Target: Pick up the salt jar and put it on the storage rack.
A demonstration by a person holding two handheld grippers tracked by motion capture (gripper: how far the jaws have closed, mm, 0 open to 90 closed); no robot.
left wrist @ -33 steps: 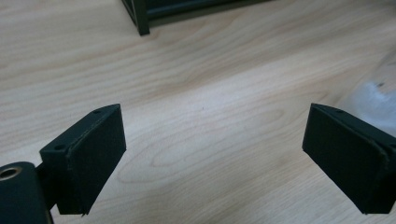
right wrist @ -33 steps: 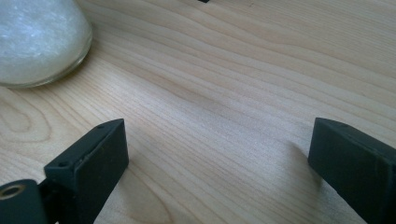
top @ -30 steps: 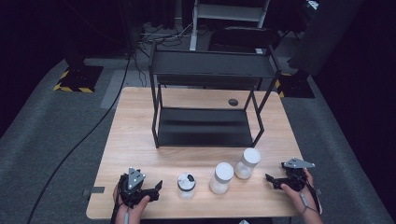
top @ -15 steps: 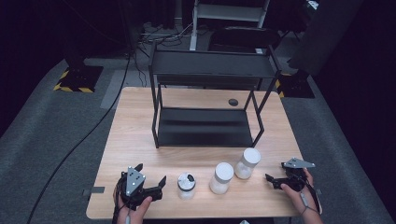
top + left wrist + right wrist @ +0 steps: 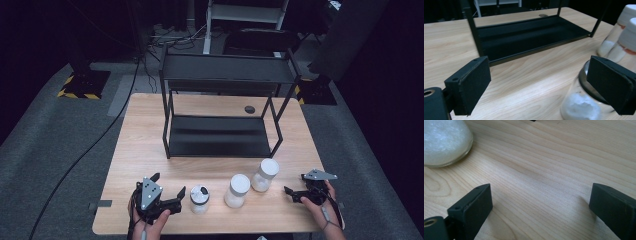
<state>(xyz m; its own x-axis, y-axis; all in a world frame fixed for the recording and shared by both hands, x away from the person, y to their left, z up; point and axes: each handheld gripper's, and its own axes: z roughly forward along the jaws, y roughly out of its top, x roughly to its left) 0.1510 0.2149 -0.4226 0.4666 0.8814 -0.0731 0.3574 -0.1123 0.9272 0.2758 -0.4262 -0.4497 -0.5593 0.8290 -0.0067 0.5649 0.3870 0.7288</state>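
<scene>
In the high view, the left gripper sits at the counter's seven o'clock with jaws spread wide, just beside the open jar, while the right gripper rests at five o'clock, jaws apart, near two capped jars and below the black rack. In the left gripper view, the open jar stands at four o'clock, partly behind one jaw; in the right gripper view, the open jaws frame bare wood, a jar base at ten o'clock

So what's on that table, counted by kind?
Jars with white lids: 2
Jar with a dark lid: 1
Black shelf rack: 1
Small dark disc behind the rack: 1
Hand-held grippers: 2, left and right, both open
Total: 7
</scene>
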